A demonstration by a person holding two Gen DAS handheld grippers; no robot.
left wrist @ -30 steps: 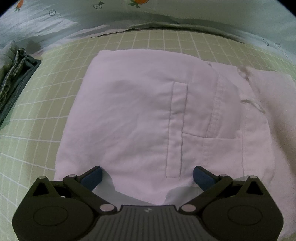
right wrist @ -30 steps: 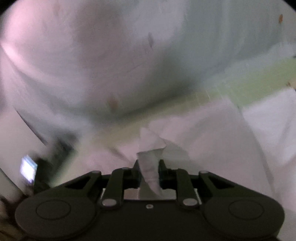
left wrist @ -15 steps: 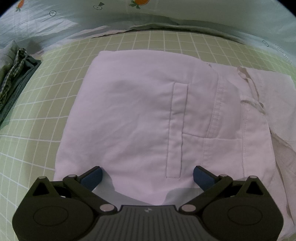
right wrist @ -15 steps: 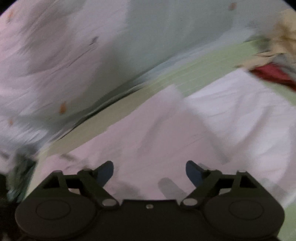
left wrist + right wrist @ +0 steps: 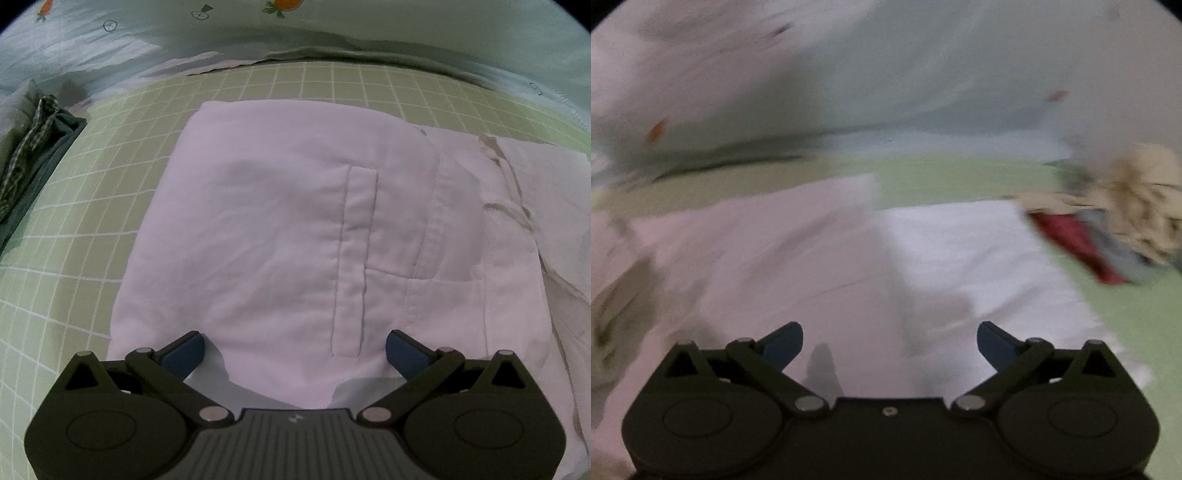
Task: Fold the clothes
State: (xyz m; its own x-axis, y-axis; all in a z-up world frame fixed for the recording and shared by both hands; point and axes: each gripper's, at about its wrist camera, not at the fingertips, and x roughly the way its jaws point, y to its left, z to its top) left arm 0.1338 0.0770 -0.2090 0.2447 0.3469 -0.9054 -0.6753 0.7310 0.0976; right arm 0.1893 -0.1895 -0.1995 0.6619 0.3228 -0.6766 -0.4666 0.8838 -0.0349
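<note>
White cotton garment [image 5: 295, 236], seemingly a pair of shorts or trousers with a welt pocket, lies flat on a green grid-patterned sheet [image 5: 92, 221] covering the bed. In the left wrist view the left hand-held gripper [image 5: 294, 349] hovers over the near hem with its jaws spread wide and nothing between them, as it did a second ago. A folded layer of the same garment overlaps its right-hand side.

One second ago the right hand-held gripper [image 5: 889, 341] was pinched on a fold of white cloth; half a second ago its jaws had already parted, and now they stand wide apart with nothing held. The right wrist view is motion-blurred, which suggests that this gripper is swinging away. Beneath it the white fabric [image 5: 960, 258] rests on the sheet. A heap of unfolded clothes [image 5: 1115, 218], beige, red and grey, lies to the right, apart from the garment.

The release is judged to mark one fold as laid. The next step probably calls for a fresh grasp on an edge. A dark folded stack [image 5: 33, 162] sits at the far left of the left wrist view.
</note>
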